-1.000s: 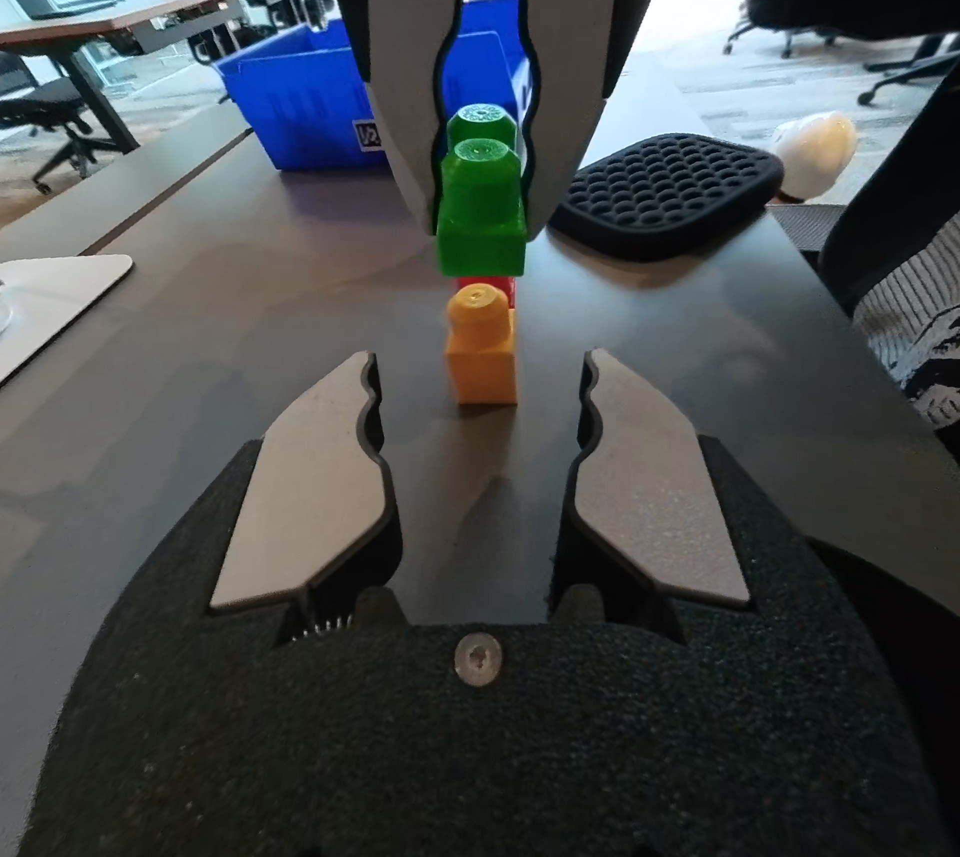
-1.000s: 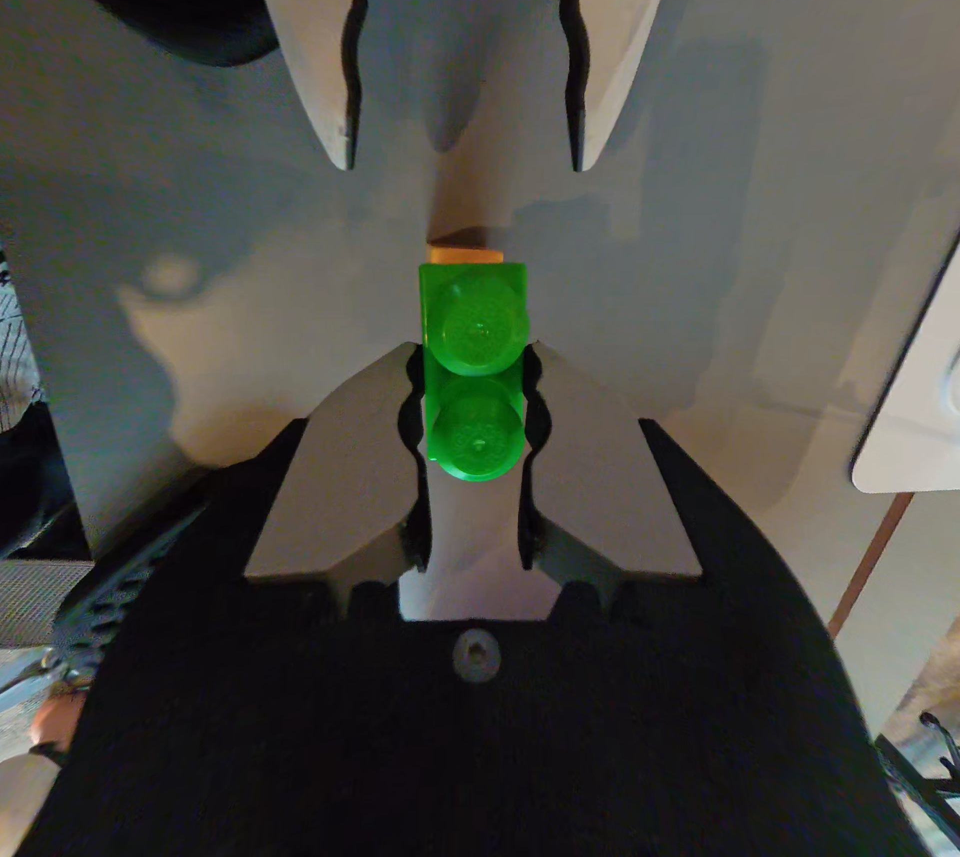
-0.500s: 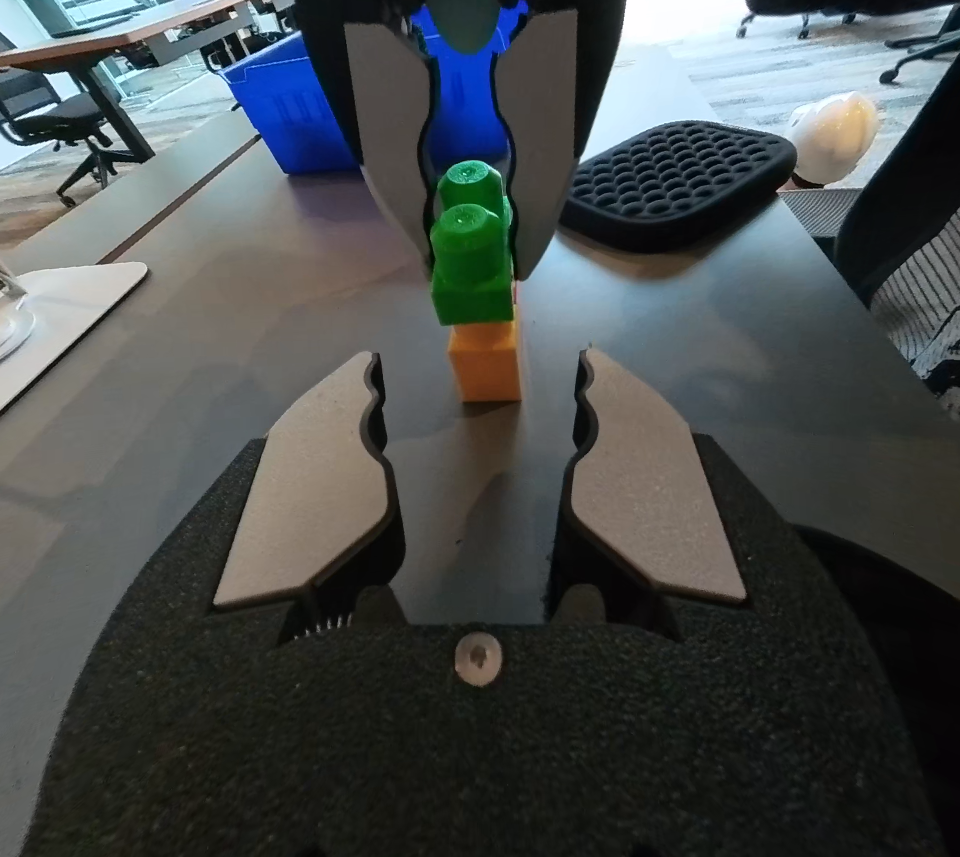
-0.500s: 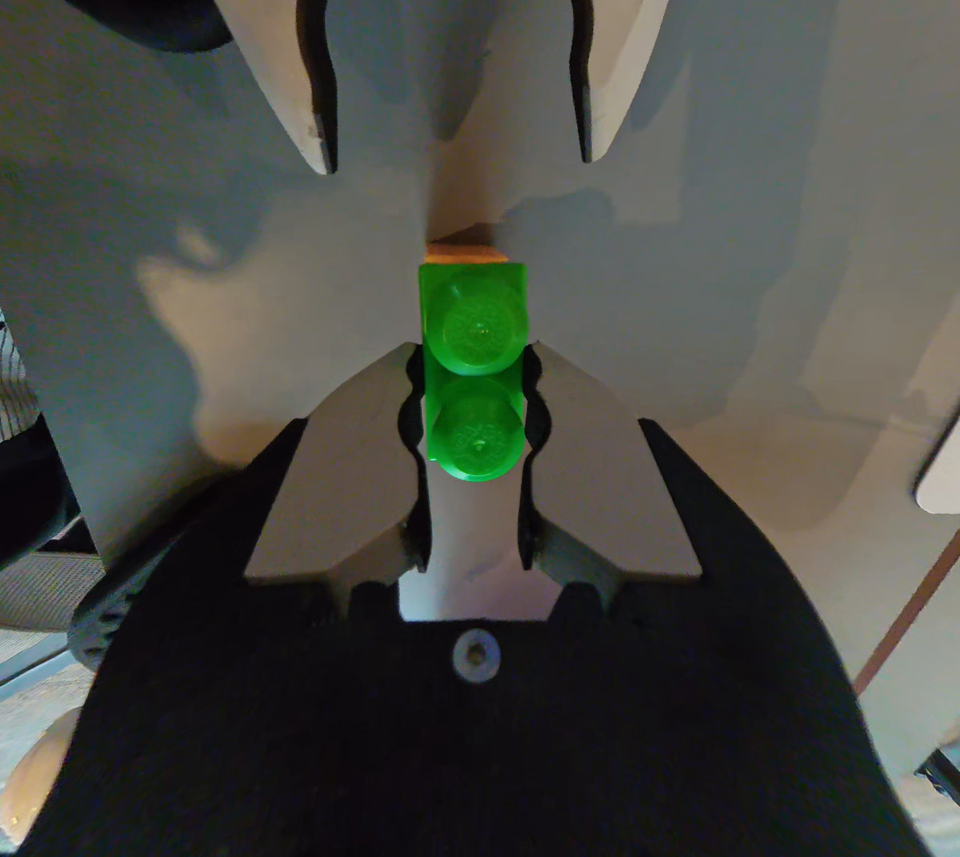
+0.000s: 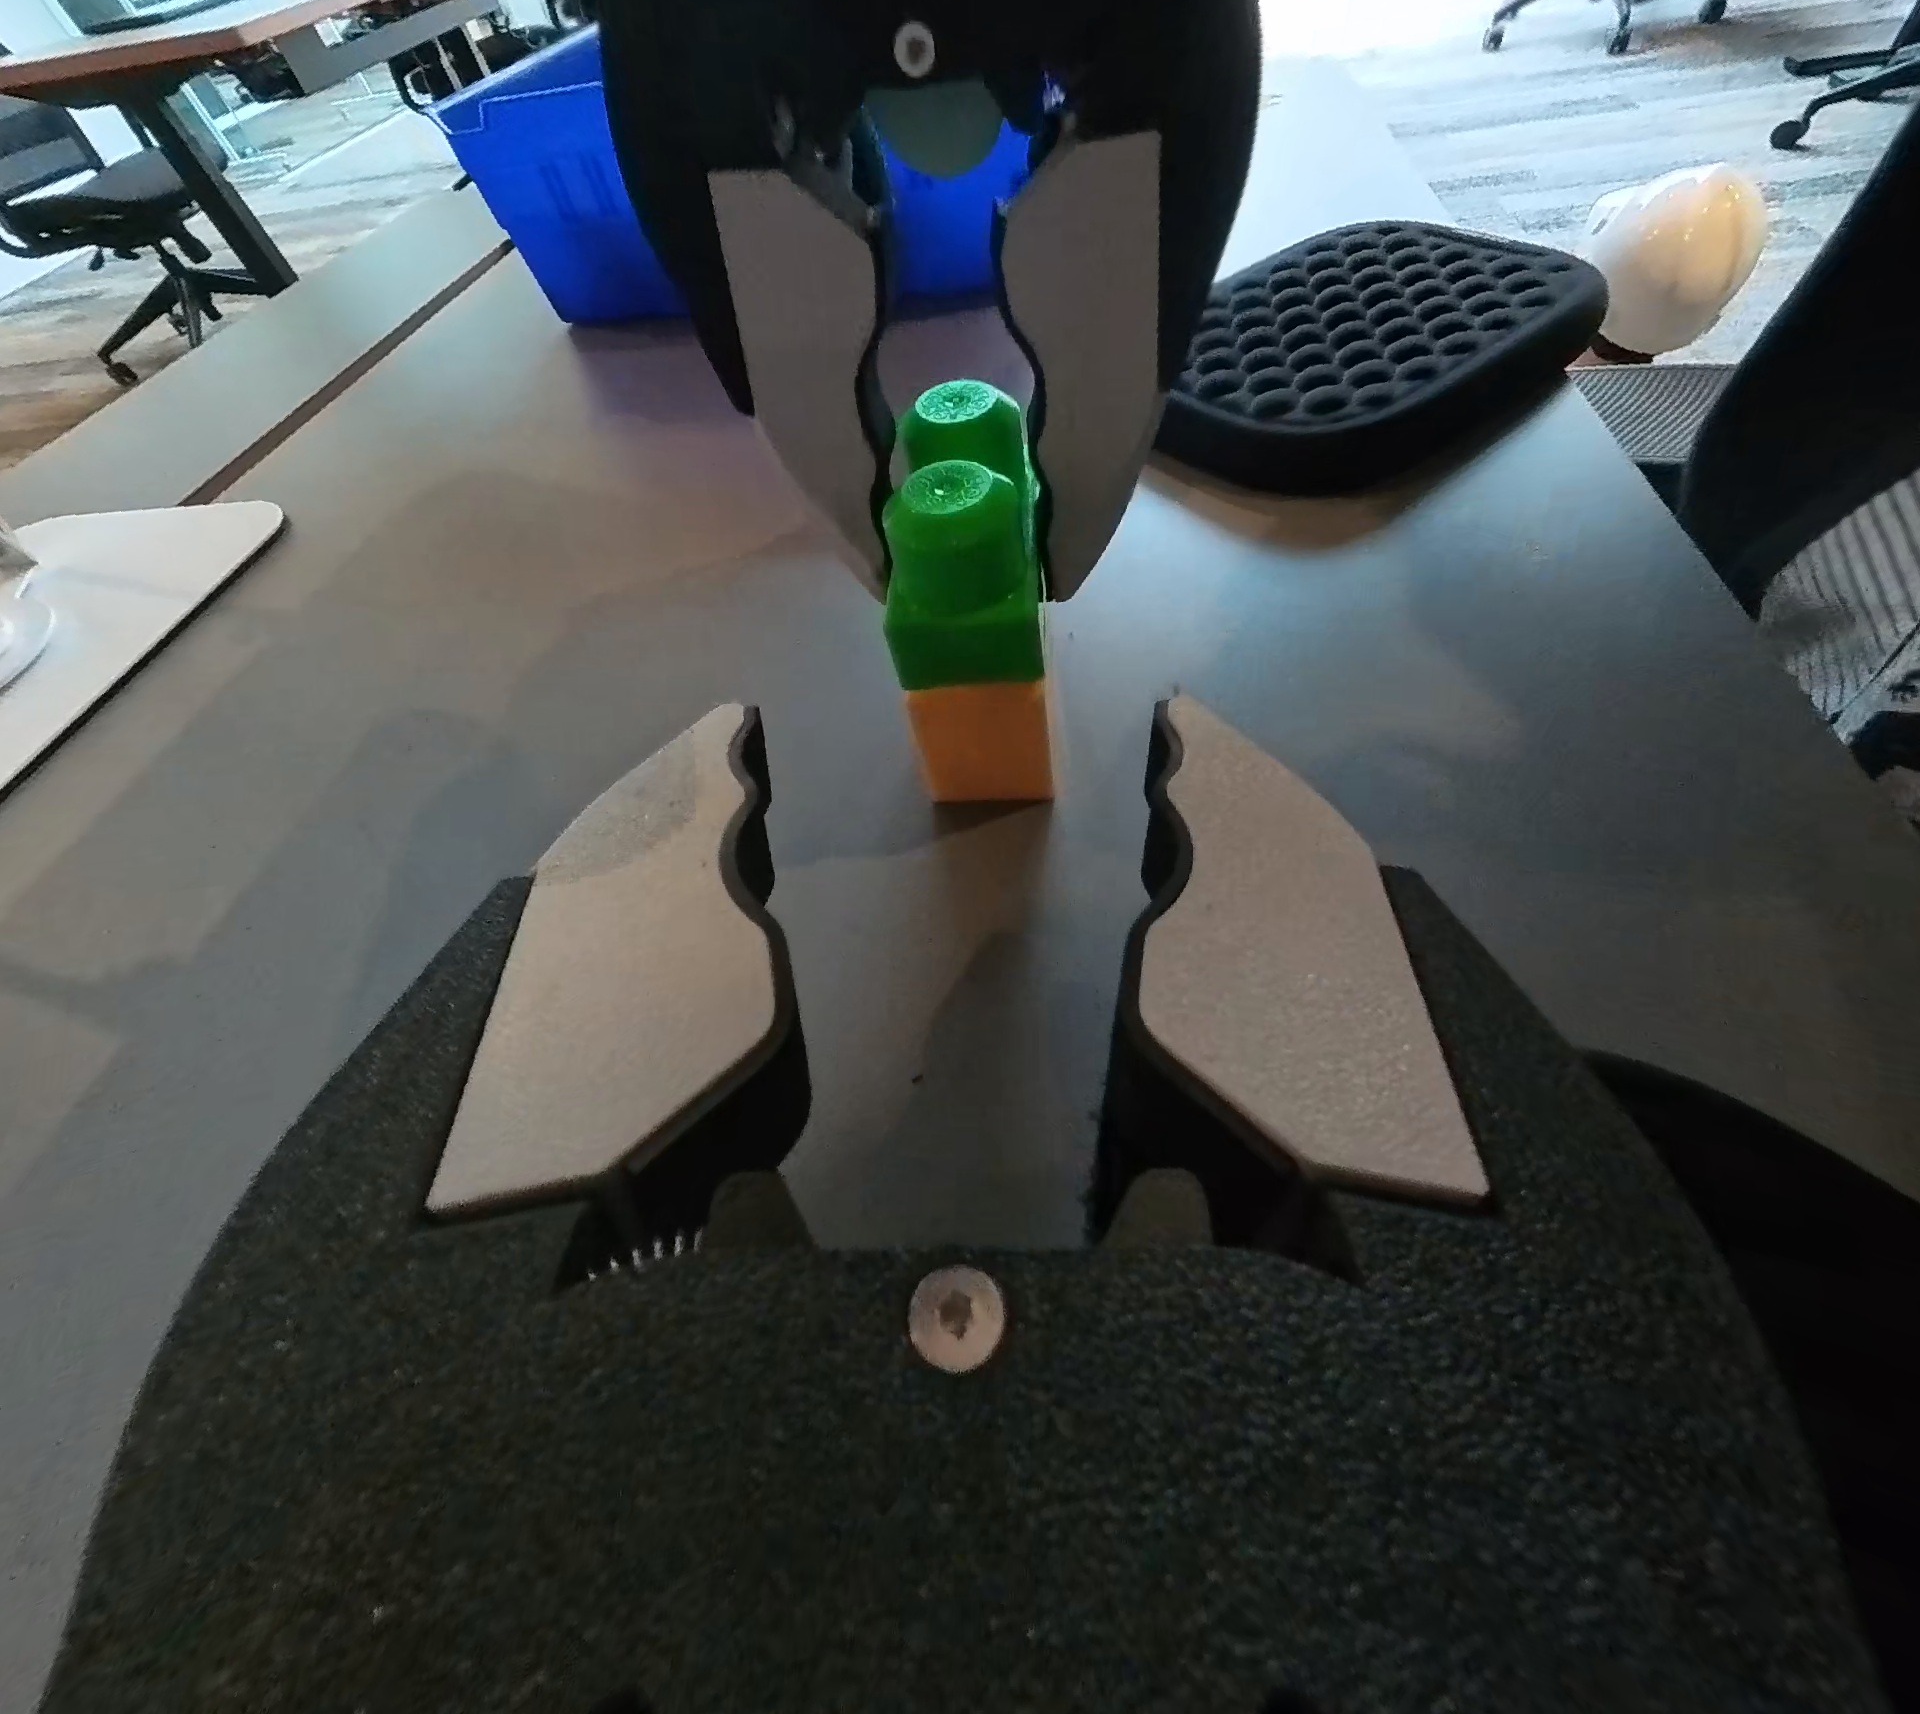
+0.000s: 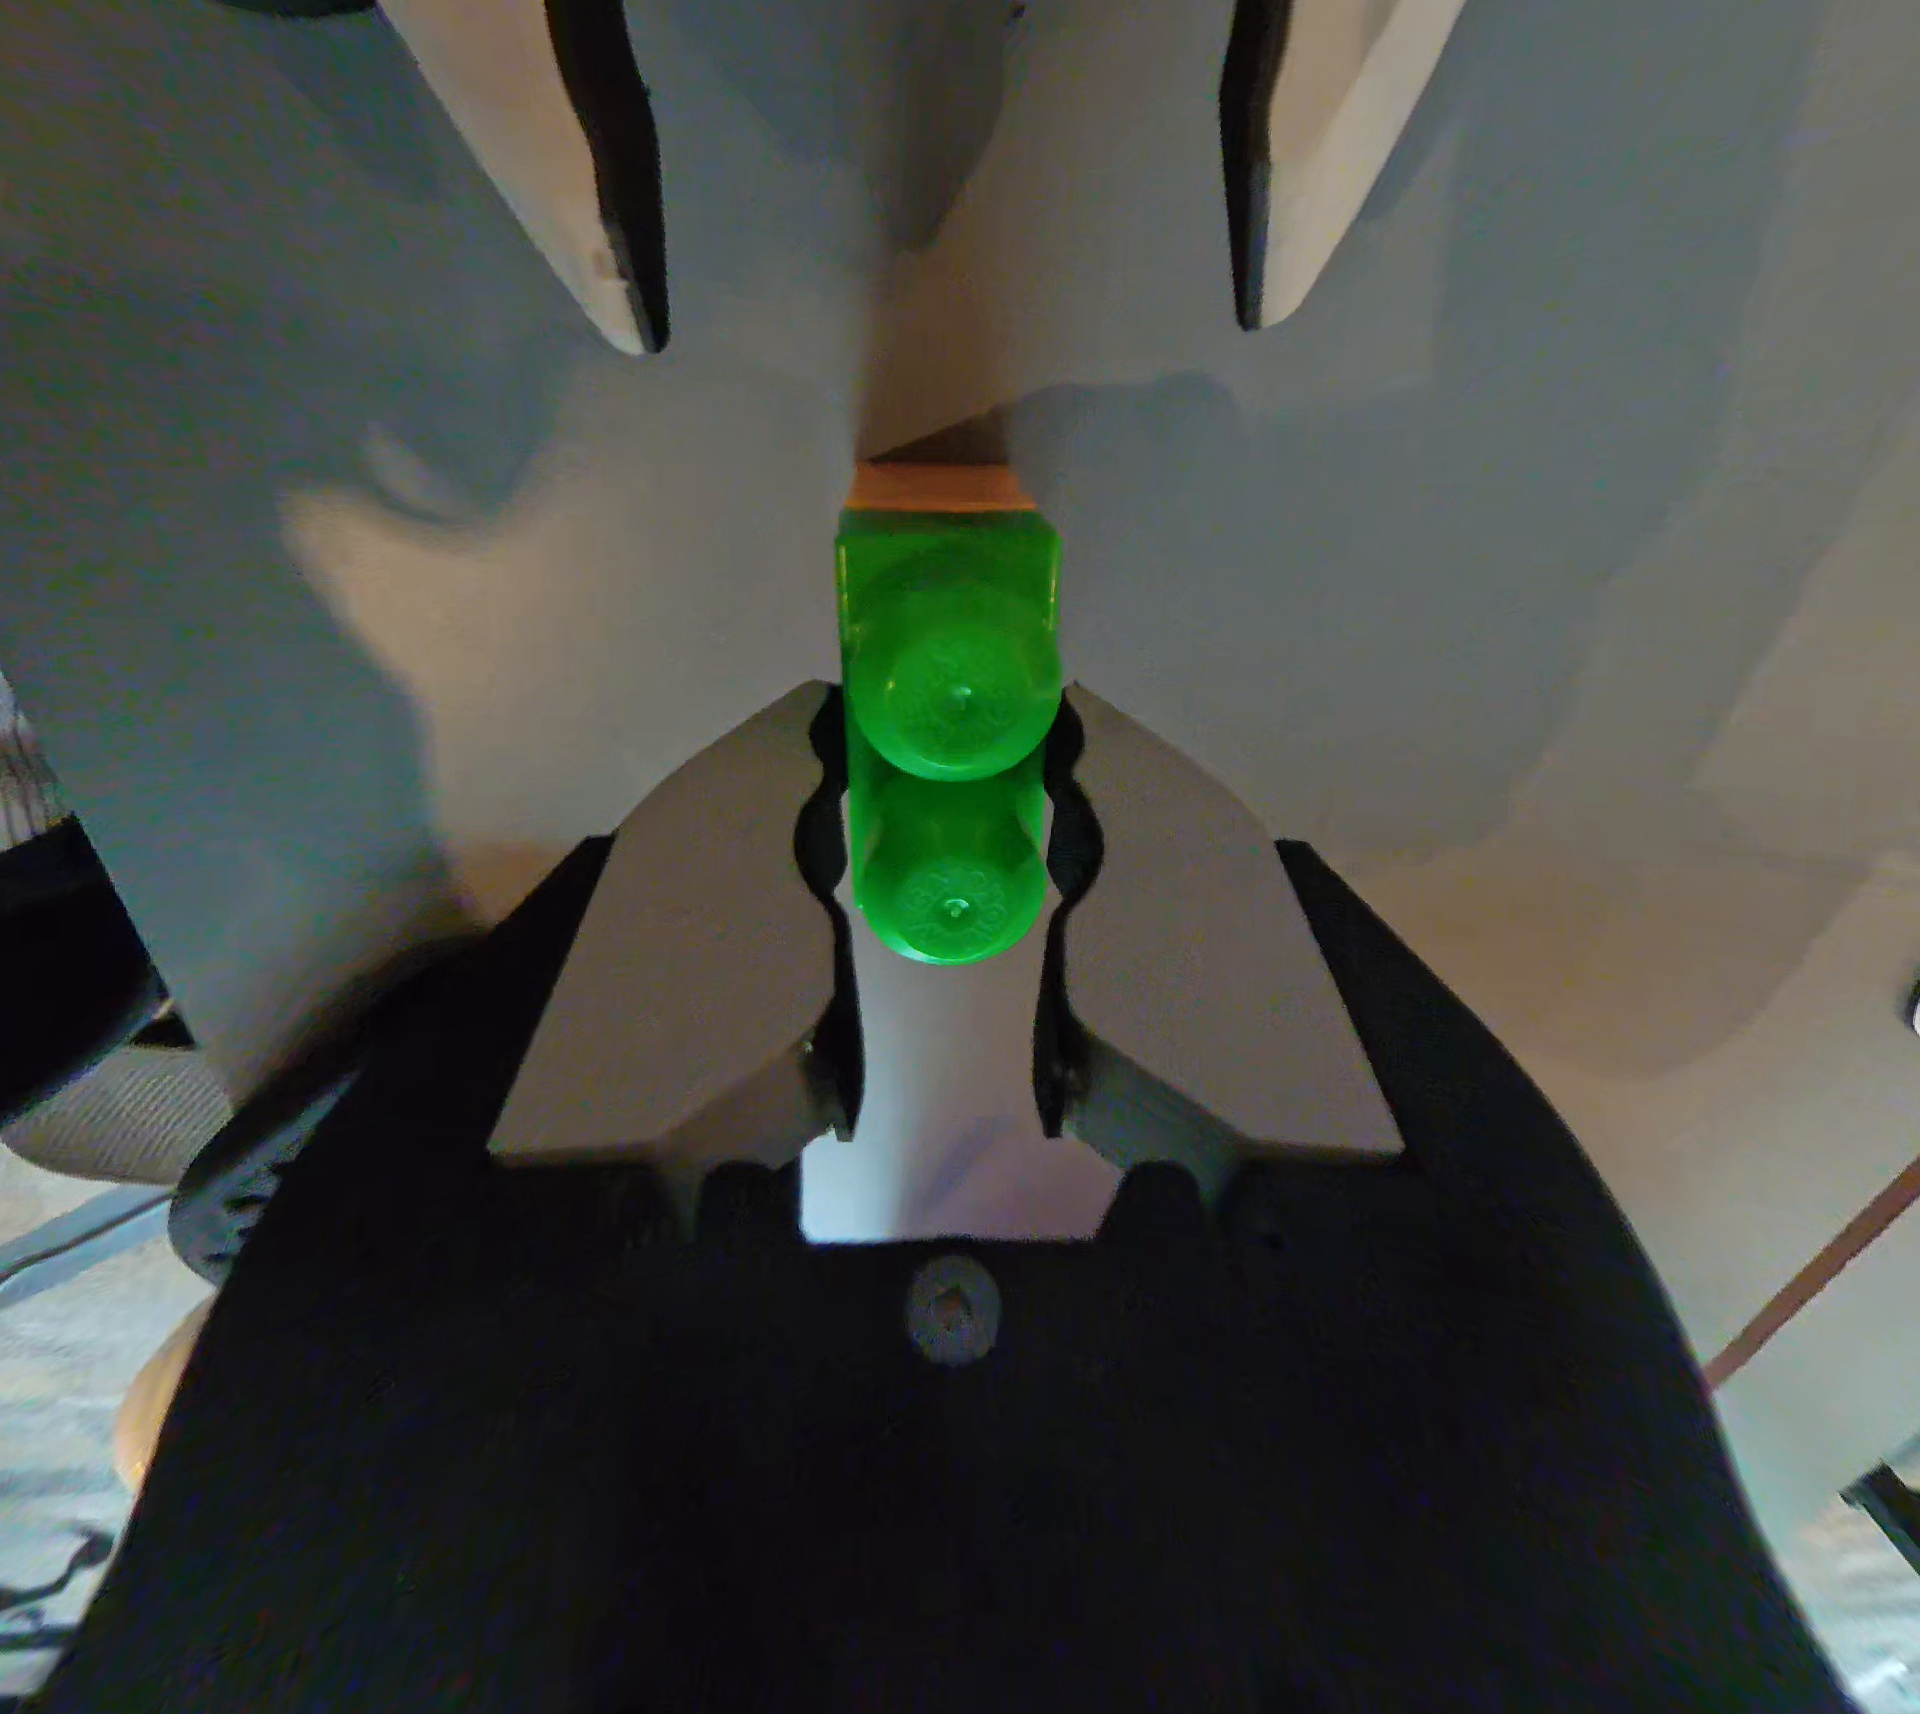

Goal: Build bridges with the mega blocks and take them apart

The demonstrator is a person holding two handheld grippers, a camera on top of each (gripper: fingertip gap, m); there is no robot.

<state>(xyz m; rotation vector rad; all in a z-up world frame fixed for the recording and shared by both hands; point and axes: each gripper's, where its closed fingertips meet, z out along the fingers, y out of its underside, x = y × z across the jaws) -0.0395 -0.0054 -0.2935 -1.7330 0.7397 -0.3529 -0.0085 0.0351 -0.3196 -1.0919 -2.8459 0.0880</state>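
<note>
Clamping the green two-stud plastic block (image 5: 961,568) between its grey fingers, the right tool (image 5: 961,563) held it seated on the orange plastic block (image 5: 982,745), which stood on the dark grey surface (image 5: 416,677). The left tool (image 5: 956,817) sat just before the stack, fingers spread apart, gripping nothing.

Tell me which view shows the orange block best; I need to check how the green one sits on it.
The left wrist view: the orange block shows its whole front face, with the green block resting on top. The right wrist view looks down and shows only an orange sliver beyond the green block.
</note>
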